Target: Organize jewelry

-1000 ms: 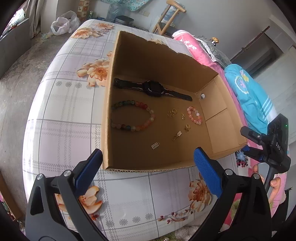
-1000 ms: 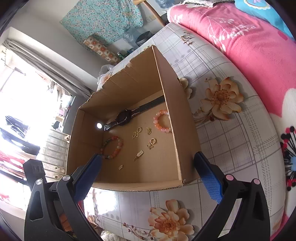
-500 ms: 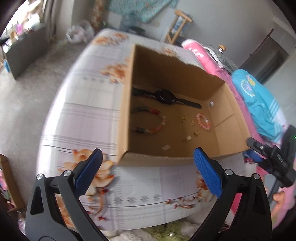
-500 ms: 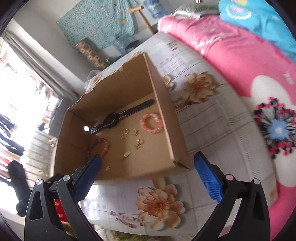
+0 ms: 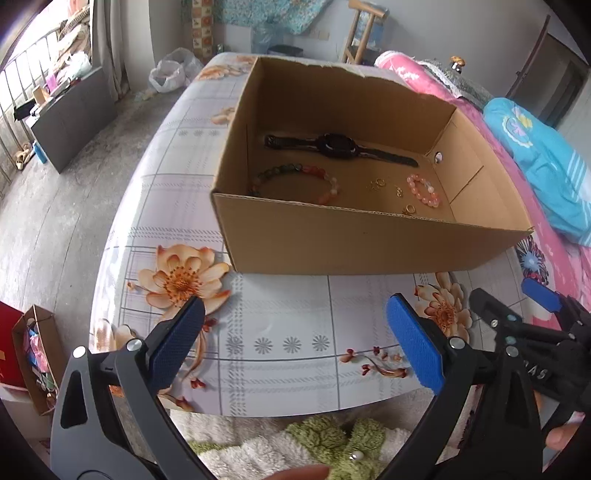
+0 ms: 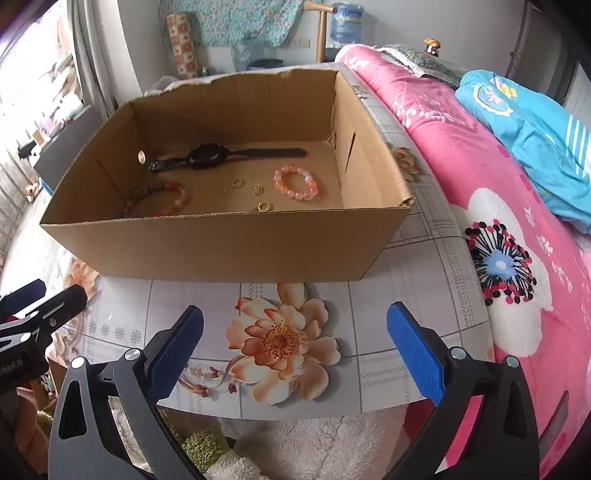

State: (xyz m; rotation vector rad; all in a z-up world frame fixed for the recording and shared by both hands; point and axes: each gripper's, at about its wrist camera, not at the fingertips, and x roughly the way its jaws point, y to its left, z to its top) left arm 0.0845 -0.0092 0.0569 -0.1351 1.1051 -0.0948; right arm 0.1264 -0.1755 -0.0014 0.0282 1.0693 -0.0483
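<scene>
jewelry all sitting in the box [image 6: 221,240], both grippers wide open and empty

watch [image 6: 207,152] is stiff-ish, grab the strap; bead bracelets [image 6: 295,182] probably roll, tiny gold rings [image 6: 264,206] look slippery. left gripper [image 5: 295,350] and right gripper [image 6: 295,350] hover over the table [image 5: 280,347].

I'm looking into a home bedroom: pink floral blanket [image 6: 461,155] on a bed, flowered table [image 6: 406,295] alongside, wooden chair [image 5: 364,29].

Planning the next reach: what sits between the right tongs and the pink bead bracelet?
In the right wrist view, the right tongs face bare floral tablecloth, then the cardboard box's near wall; the pink bead bracelet lies beyond it, inside.
</scene>
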